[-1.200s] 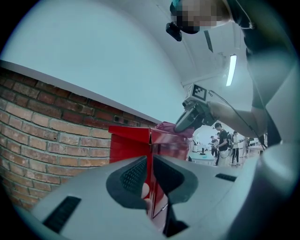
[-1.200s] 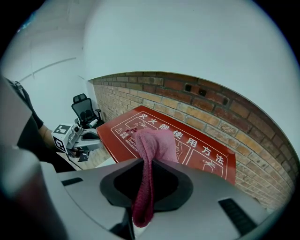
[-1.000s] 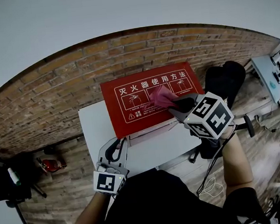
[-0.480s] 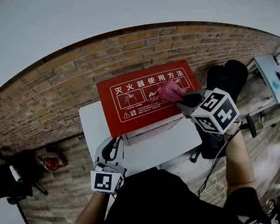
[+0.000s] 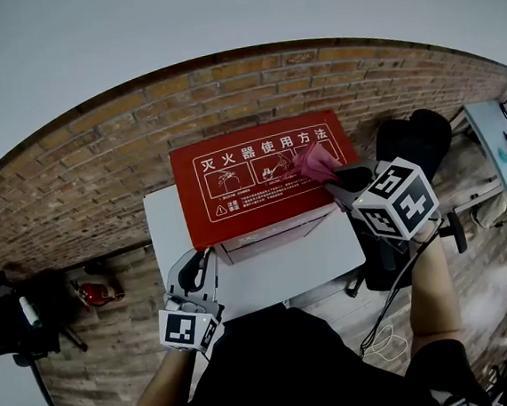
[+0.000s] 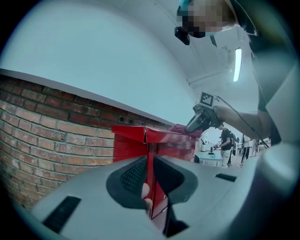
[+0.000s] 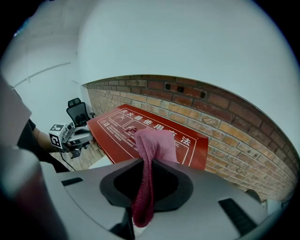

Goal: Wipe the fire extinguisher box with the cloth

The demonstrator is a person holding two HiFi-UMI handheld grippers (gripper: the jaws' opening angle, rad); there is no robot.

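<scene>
The red fire extinguisher box (image 5: 258, 202) lies on a white table (image 5: 286, 266), its printed face up. My right gripper (image 5: 333, 179) is shut on a pink cloth (image 5: 314, 160). The cloth rests on the right part of that face, over the white print. In the right gripper view the cloth (image 7: 157, 143) hangs out of the closed jaws above the box (image 7: 117, 136). My left gripper (image 5: 204, 263) sits at the box's near left corner. Its jaws stand narrow with the red edge (image 6: 149, 154) between them, holding it.
A brick wall (image 5: 98, 168) runs behind the table. A black office chair (image 5: 408, 142) stands right of the table, close to my right arm. A desk with gear (image 5: 496, 130) is at the far right. A small red object (image 5: 93, 298) and cables (image 5: 382, 332) lie on the floor.
The right gripper has dragged the cloth to the right across the box's face. The box's left corner and the left gripper have shifted slightly left together.
</scene>
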